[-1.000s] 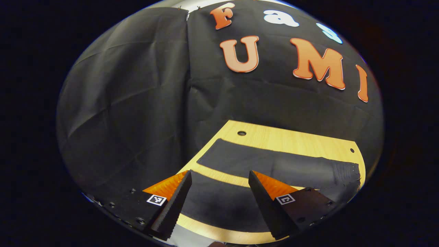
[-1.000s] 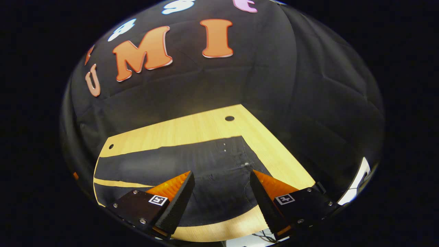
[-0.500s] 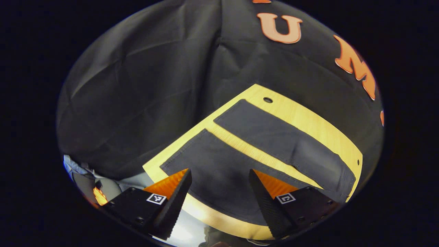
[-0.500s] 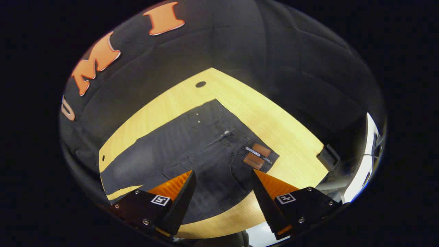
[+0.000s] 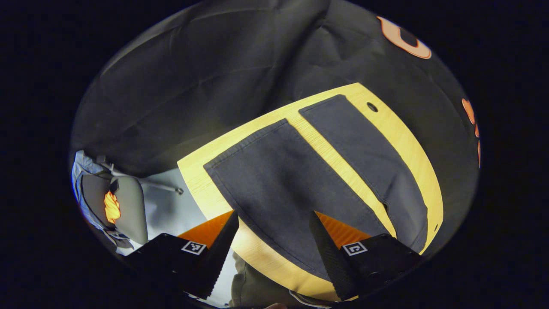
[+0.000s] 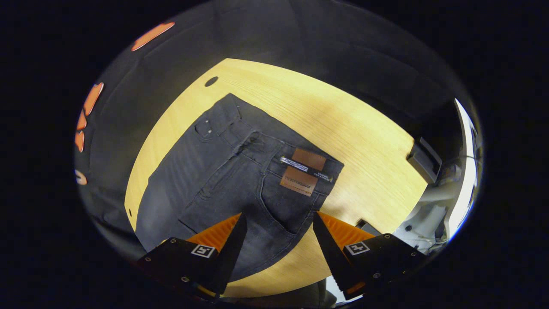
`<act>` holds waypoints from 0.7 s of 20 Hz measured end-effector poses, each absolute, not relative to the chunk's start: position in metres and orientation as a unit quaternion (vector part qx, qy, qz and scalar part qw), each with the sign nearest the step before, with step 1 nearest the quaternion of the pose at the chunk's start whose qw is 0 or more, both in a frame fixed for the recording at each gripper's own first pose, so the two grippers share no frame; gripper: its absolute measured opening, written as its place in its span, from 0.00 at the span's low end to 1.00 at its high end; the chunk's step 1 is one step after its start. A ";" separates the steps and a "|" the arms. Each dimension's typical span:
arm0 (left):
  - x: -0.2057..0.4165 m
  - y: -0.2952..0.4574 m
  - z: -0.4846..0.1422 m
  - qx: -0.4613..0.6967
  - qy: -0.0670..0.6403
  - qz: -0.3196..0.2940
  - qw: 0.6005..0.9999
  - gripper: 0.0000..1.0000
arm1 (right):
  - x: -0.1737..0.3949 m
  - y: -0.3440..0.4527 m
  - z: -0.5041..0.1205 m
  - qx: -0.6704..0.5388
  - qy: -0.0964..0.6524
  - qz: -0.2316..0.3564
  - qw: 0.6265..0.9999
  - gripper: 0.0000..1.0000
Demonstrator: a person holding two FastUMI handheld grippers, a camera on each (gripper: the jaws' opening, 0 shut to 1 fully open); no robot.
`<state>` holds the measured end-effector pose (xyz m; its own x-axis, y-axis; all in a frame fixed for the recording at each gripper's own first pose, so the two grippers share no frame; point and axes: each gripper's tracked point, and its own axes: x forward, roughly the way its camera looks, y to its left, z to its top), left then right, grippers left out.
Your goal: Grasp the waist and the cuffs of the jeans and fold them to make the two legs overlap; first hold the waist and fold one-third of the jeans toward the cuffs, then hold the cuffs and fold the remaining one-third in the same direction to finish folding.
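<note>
The jeans (image 6: 240, 171) are laid flat and unfolded on the wooden table (image 6: 343, 128), the two legs spread apart with a bare strip of wood between them. The long axis is run from the waist (image 6: 300, 167), seen ahead of the right gripper (image 6: 279, 246), to the cuffs (image 5: 253, 141), seen ahead of the left gripper (image 5: 272, 249). Both grippers are held above the near edge with jaws wide apart and nothing grasped. The near leg (image 5: 283, 184) is judged the one to be lifted over the far leg (image 5: 364, 150), each end being taken by the gripper nearer to it. No obstacle is seen on the cloth; a chair (image 5: 116, 206) is placed beyond the table.
</note>
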<state>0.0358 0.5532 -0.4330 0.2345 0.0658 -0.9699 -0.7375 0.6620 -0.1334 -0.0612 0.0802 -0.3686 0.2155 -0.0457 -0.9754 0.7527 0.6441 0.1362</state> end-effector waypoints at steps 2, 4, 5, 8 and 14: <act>0.033 0.556 -0.439 -0.308 0.568 0.280 0.710 0.99 | -0.066 0.076 -0.377 0.322 0.564 -0.299 0.699 0.94; 0.033 0.560 -0.448 -0.320 0.579 0.279 0.697 0.99 | -0.068 0.077 -0.385 0.336 0.566 -0.313 0.684 0.94; 0.032 0.560 -0.454 -0.329 0.585 0.276 0.687 0.99 | -0.067 0.078 -0.388 0.344 0.566 -0.316 0.680 0.94; 0.024 0.561 -0.468 -0.362 0.603 0.285 0.651 0.99 | -0.064 0.072 -0.396 0.345 0.564 -0.332 0.672 0.94; 0.009 0.599 -0.500 -0.379 0.633 0.315 0.597 0.99 | -0.063 0.075 -0.405 0.337 0.590 -0.342 0.649 0.94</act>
<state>0.0086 0.5986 -0.4995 -0.0005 -0.1035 -0.9946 -0.8559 0.5144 -0.0531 -0.0630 0.0749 -0.4054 0.0698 -0.0459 -0.9965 0.8414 0.5393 0.0341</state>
